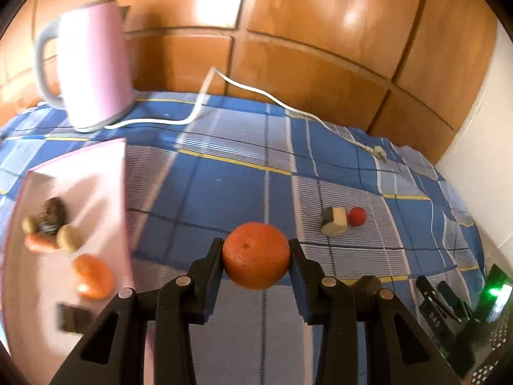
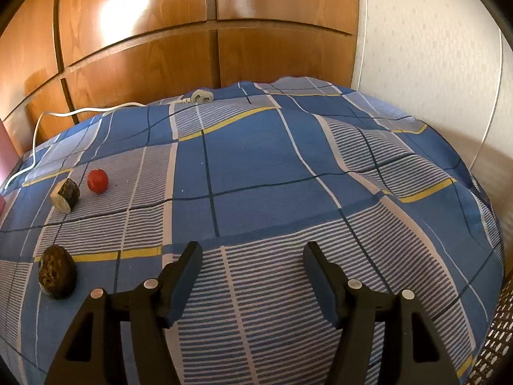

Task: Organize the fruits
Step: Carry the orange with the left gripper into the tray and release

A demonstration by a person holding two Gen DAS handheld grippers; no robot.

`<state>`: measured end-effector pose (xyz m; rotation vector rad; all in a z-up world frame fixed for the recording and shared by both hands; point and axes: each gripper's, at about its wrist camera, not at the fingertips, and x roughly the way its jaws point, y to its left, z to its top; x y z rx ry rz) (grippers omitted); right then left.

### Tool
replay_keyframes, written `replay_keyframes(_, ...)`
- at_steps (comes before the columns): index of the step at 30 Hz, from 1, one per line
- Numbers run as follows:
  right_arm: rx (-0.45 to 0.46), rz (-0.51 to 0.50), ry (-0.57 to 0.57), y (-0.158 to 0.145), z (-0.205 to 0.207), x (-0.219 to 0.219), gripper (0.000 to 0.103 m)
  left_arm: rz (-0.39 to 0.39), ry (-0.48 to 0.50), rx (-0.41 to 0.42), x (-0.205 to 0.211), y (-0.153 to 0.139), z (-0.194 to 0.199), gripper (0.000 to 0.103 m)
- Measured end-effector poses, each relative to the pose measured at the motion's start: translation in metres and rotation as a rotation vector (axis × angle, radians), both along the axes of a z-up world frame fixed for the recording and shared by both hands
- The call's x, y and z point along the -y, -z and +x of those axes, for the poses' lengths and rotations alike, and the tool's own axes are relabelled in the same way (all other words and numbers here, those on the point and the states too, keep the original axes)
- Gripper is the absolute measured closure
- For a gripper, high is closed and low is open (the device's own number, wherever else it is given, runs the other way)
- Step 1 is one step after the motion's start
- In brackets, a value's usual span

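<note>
My left gripper (image 1: 256,245) is shut on an orange (image 1: 256,255), held above the blue checked cloth (image 1: 231,192). To its left lies a pink tray (image 1: 105,173) with another orange (image 1: 93,276), small brown and tan fruits (image 1: 48,224) and a dark block (image 1: 73,317). A small red fruit (image 1: 357,216) (image 2: 97,180) and a cut dark-skinned piece (image 1: 334,221) (image 2: 65,195) lie on the cloth. A dark wrinkled fruit (image 2: 57,272) (image 1: 368,285) sits left of my right gripper (image 2: 252,250), which is open with nothing between its fingers.
A pink kettle (image 1: 93,67) stands at the back left, its white cord (image 1: 256,93) and plug (image 2: 202,96) trailing across the cloth. Wooden panels (image 2: 144,57) rise behind. A white wall (image 2: 433,64) bounds the right side. A perforated dark surface (image 2: 500,337) shows at the lower right.
</note>
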<state>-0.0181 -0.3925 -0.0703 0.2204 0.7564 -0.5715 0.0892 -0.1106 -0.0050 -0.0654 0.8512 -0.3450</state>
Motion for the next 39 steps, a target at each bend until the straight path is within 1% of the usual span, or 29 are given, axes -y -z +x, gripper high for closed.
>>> replay_keyframes(8,-0.005,-0.010,0.001,0.000,0.000,-0.002,0.037,-0.013,-0.088,0.021,-0.049,-0.014,-0.021,0.064)
replay_keyframes(24,-0.011,-0.025,0.002,-0.001,0.001,-0.004,0.037,-0.049,-0.192,0.043,-0.110,-0.021,-0.046,0.064)
replay_keyframes(28,-0.013,-0.029,0.003,-0.001,0.001,-0.004,0.037,-0.063,-0.228,0.039,-0.129,-0.019,-0.049,0.064)
replay_keyframes(33,-0.015,-0.031,0.003,-0.001,0.002,-0.005,0.037,-0.090,-0.292,0.030,-0.165,-0.016,-0.051,0.064)
replay_keyframes(37,-0.014,-0.033,0.003,-0.001,0.002,-0.005,0.037,-0.115,-0.347,-0.001,-0.194,-0.004,-0.049,0.064)
replay_keyframes(39,-0.015,-0.033,0.003,-0.001,0.002,-0.005,0.037,-0.108,-0.369,-0.006,-0.205,0.001,-0.047,0.064)
